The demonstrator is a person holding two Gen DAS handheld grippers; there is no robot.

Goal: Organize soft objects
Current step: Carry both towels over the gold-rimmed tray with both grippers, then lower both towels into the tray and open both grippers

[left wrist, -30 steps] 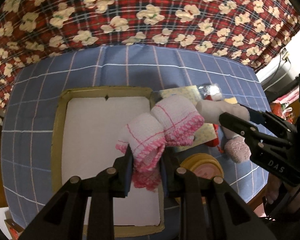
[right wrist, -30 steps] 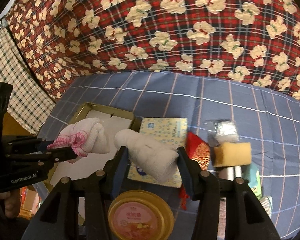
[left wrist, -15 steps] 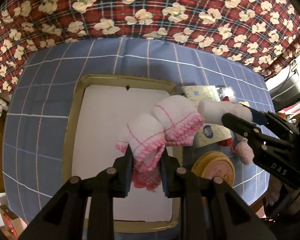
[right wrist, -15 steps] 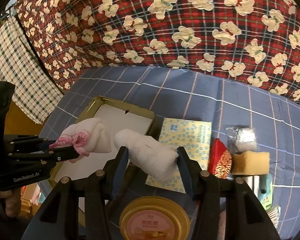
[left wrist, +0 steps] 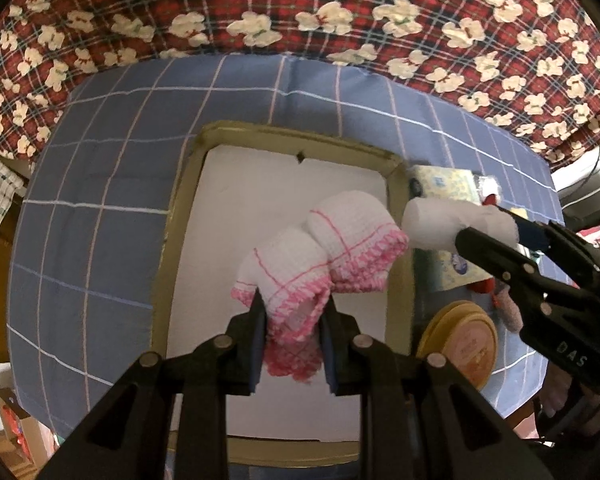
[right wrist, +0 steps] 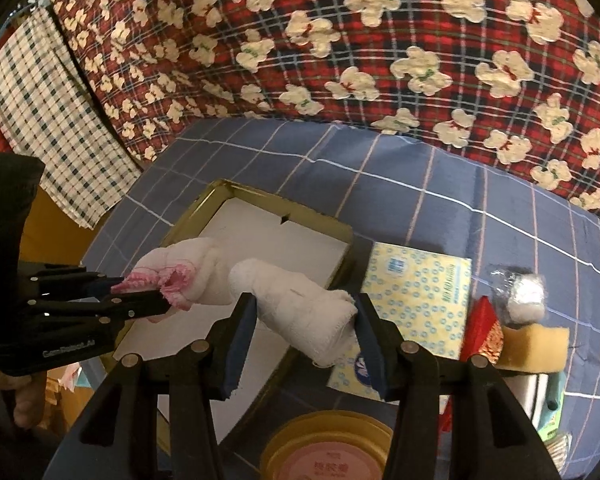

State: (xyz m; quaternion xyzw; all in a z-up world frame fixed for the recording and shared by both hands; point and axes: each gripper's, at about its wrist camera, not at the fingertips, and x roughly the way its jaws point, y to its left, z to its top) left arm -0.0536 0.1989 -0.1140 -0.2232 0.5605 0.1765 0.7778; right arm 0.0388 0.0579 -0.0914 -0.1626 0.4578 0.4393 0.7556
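Note:
My left gripper [left wrist: 293, 312] is shut on a white cloth with pink trim [left wrist: 324, 256], rolled in two lumps, hanging above the white floor of a gold-rimmed tray [left wrist: 180, 216]. In the right wrist view the same pink-trimmed cloth [right wrist: 188, 276] and left gripper [right wrist: 140, 294] show at the left, over the tray [right wrist: 268, 200]. My right gripper [right wrist: 306, 320] is shut on a plain white rolled cloth [right wrist: 300, 304], held above the tray's right edge. That white roll [left wrist: 452, 224] and the right gripper [left wrist: 496, 232] sit just right of the pink cloth.
On the blue checked tablecloth [left wrist: 100, 200], right of the tray: a yellow patterned packet [right wrist: 416, 280], a round gold lid [right wrist: 328, 452], a yellow sponge [right wrist: 536, 348], a red pouch [right wrist: 480, 336], a foil-wrapped item [right wrist: 516, 284]. Red plaid bear-print fabric [right wrist: 380, 60] hangs behind.
Both grippers have carried their cloths leftward; the pink-trimmed cloth now hangs well inside the tray and the white roll has reached the tray's right edge. Both grips are unchanged.

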